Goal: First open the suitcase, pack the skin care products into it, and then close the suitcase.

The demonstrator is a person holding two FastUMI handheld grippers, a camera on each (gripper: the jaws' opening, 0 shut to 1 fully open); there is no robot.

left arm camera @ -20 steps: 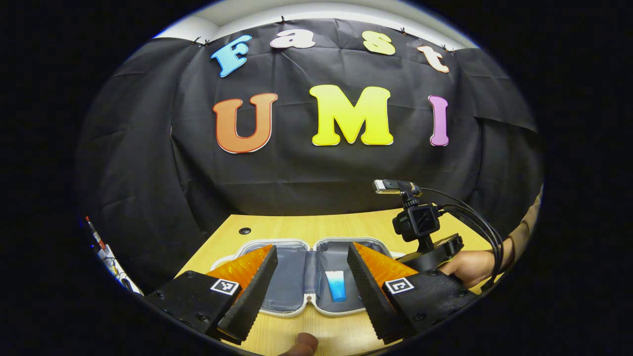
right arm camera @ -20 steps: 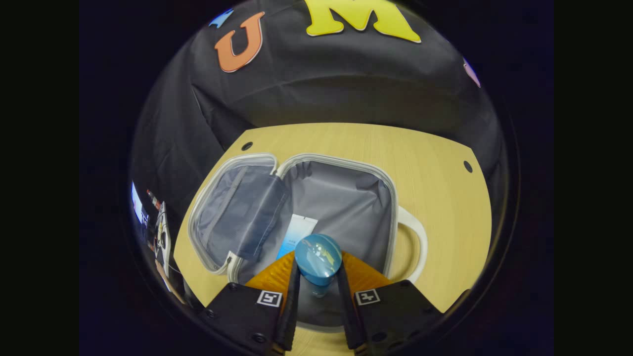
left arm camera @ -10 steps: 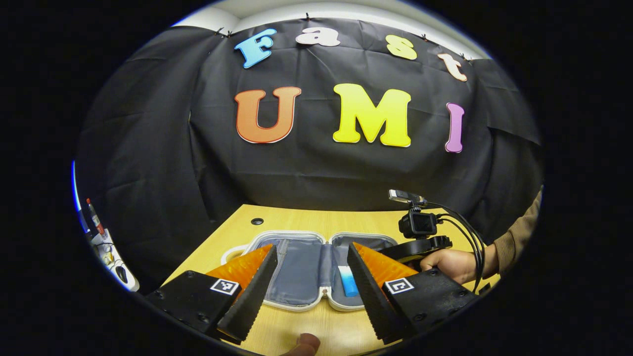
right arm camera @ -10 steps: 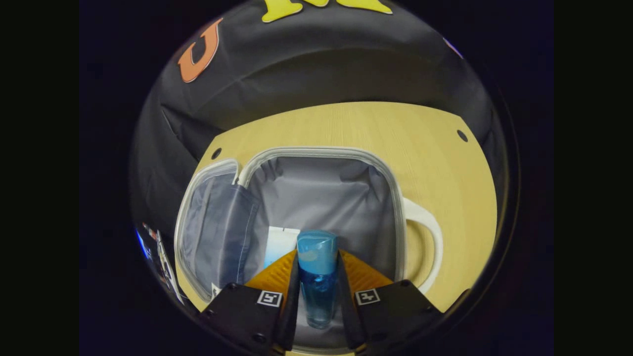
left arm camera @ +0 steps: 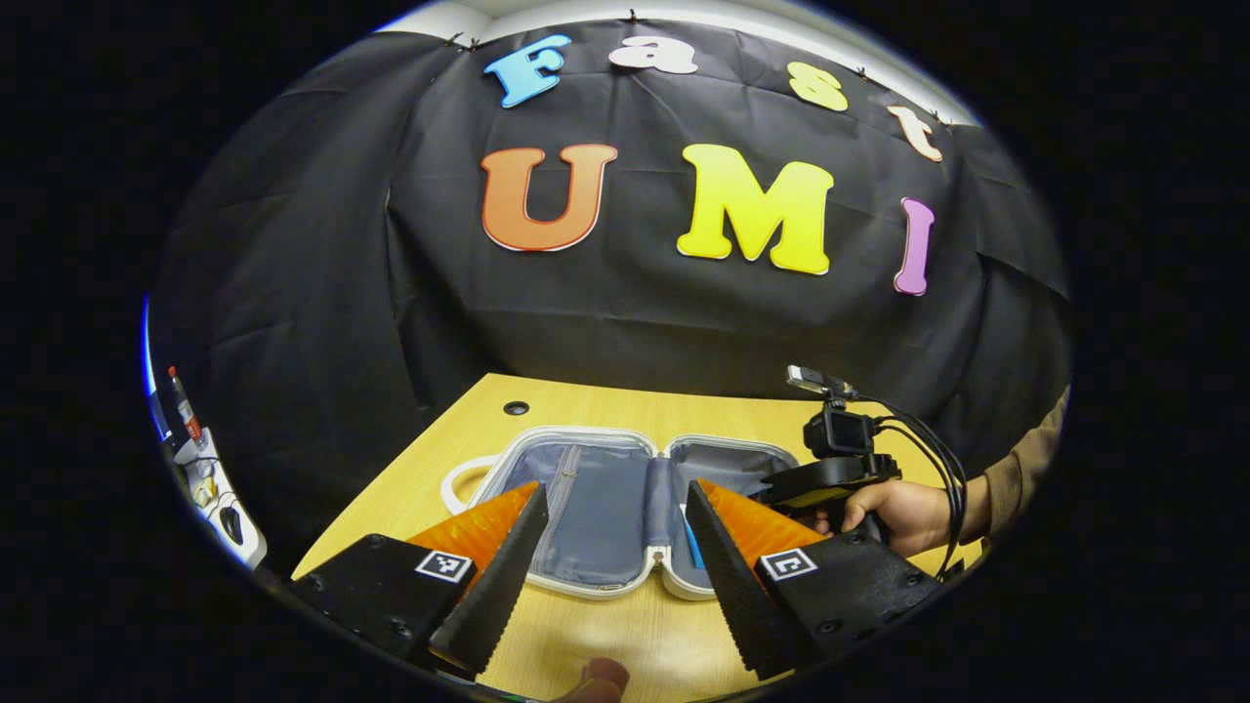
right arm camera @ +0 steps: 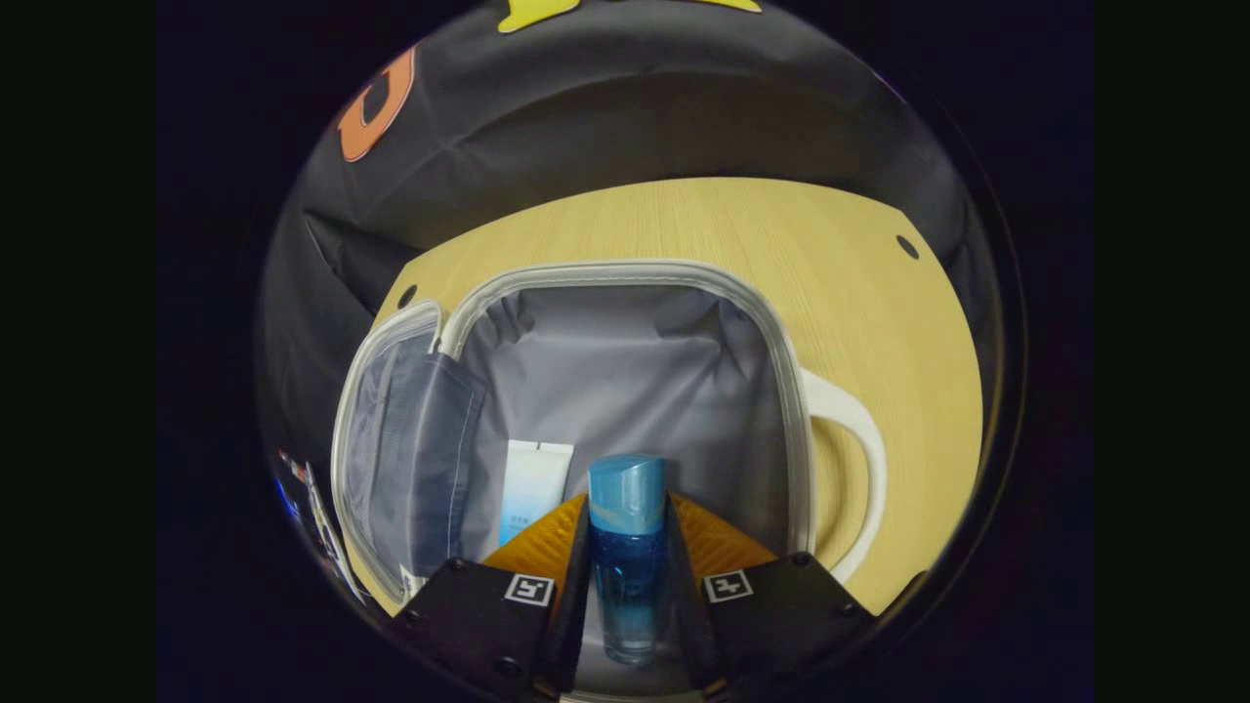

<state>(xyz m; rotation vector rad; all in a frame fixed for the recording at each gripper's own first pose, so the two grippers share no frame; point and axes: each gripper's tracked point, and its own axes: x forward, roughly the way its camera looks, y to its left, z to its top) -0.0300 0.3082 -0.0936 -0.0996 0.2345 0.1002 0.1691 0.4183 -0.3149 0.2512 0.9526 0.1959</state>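
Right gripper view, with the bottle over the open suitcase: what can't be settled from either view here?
- Whether the bottle touches the suitcase lining: right gripper view, its base is hidden between the right tool fingers.
- The tube: its lower end is hidden behind a finger; in the left gripper view only a sliver shows beside the left tool.
- Label print: too small.

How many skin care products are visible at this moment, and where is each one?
2. A blue bottle is clamped in the right hand-held gripper over the open suitcase; a tube lies inside on the lining. Others may be hidden.
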